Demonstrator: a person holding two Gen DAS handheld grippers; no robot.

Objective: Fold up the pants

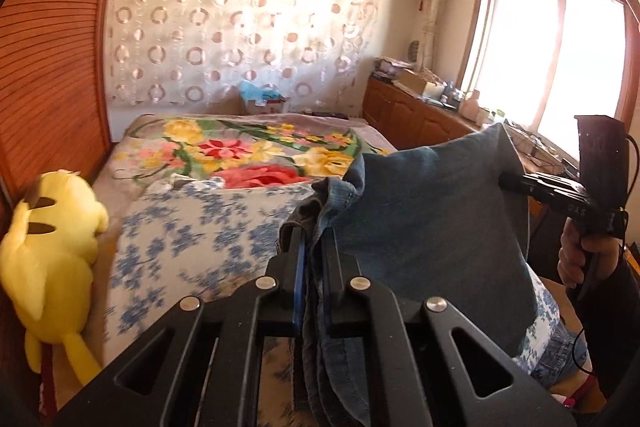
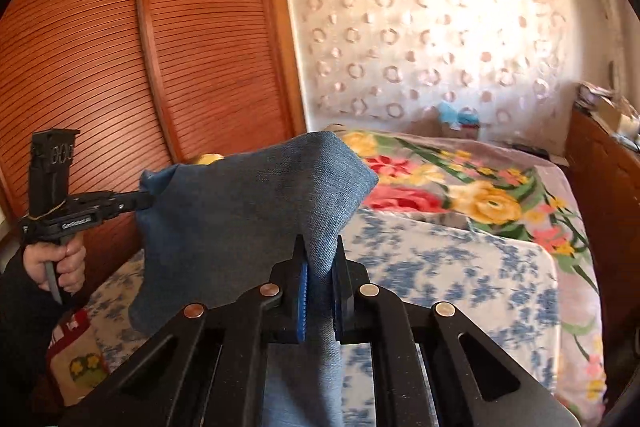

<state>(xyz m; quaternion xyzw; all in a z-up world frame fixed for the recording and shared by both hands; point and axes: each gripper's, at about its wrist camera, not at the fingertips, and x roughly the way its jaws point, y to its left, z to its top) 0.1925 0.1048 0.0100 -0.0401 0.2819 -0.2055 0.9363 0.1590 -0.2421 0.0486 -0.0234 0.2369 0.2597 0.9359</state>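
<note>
Blue denim pants (image 1: 420, 211) hang in the air above the bed, stretched between both grippers. My left gripper (image 1: 314, 239) is shut on a bunched hem edge of the pants. It also shows at the left of the right wrist view (image 2: 146, 201), clamped on the cloth's left corner. My right gripper (image 2: 320, 259) is shut on a fold of the pants (image 2: 256, 211). In the left wrist view it (image 1: 506, 183) grips the cloth's right edge, held by a hand. The lower part of the pants hangs out of sight below.
The bed (image 1: 192, 227) has a blue floral sheet and a flowered blanket (image 1: 248, 151). A yellow plush toy (image 1: 52, 251) lies at its left edge by a wooden slatted wardrobe (image 2: 140, 47). A wooden cabinet (image 1: 412, 111) with clutter stands under the window at right.
</note>
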